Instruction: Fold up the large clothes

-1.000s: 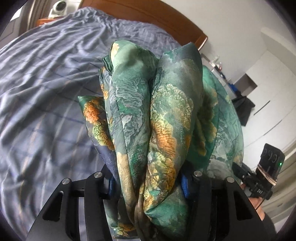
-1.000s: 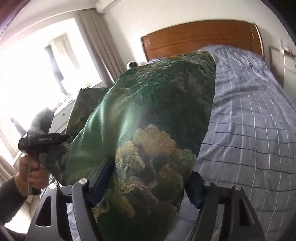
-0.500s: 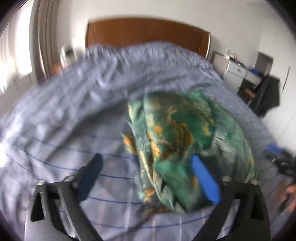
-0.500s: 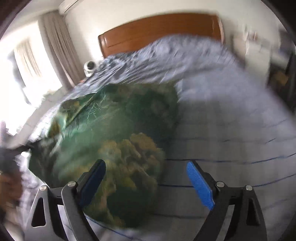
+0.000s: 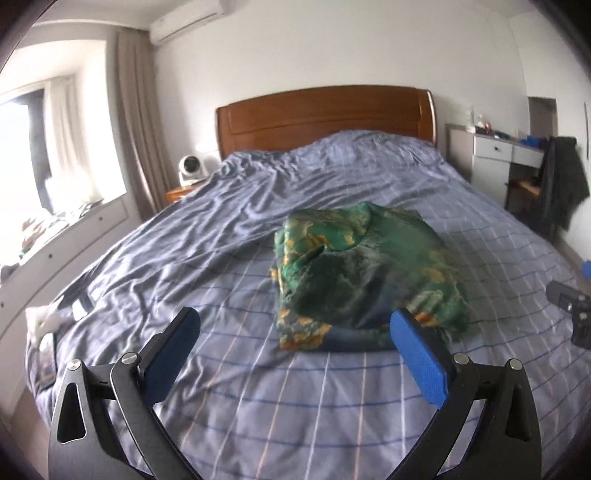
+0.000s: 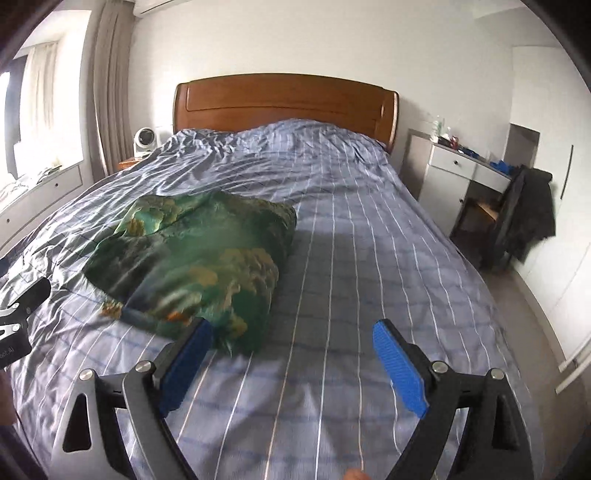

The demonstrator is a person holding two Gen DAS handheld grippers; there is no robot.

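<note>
A: Where is the garment?

B: The green floral garment (image 5: 365, 273) lies in a folded bundle on the blue checked bedspread (image 5: 280, 398), about midway between the two long sides of the bed and nearer the foot than the wooden headboard (image 5: 325, 114). Orange and yellow patches show along its near edge.

A: And the left gripper (image 5: 293, 345)?

B: Its jaws stand wide apart with nothing between them. The blue pads (image 5: 419, 363) hang above the bedspread near the foot of the bed, and the right-hand pad overlaps the bundle's near right corner in that view; I cannot tell whether it touches the cloth.

A: The right gripper (image 6: 291, 352)?

B: Also spread wide and holding nothing. From its own camera the garment (image 6: 199, 266) sits to the left, and the left pad (image 6: 186, 363) lines up with the bundle's near edge. Again, contact is unclear.

A: Can either tool be seen from the other camera?

B: Yes. The right gripper's black body pokes in at the right edge of the left view, and the left one's at the left edge of the right view.

A: What else is around the bed?

B: A small white fan (image 5: 190, 170) on a bedside table by the curtain (image 5: 135, 122), an air conditioner (image 5: 188, 20) high on the wall, a white desk (image 6: 461, 170), and a dark jacket (image 6: 528, 210) draped over a chair.
</note>
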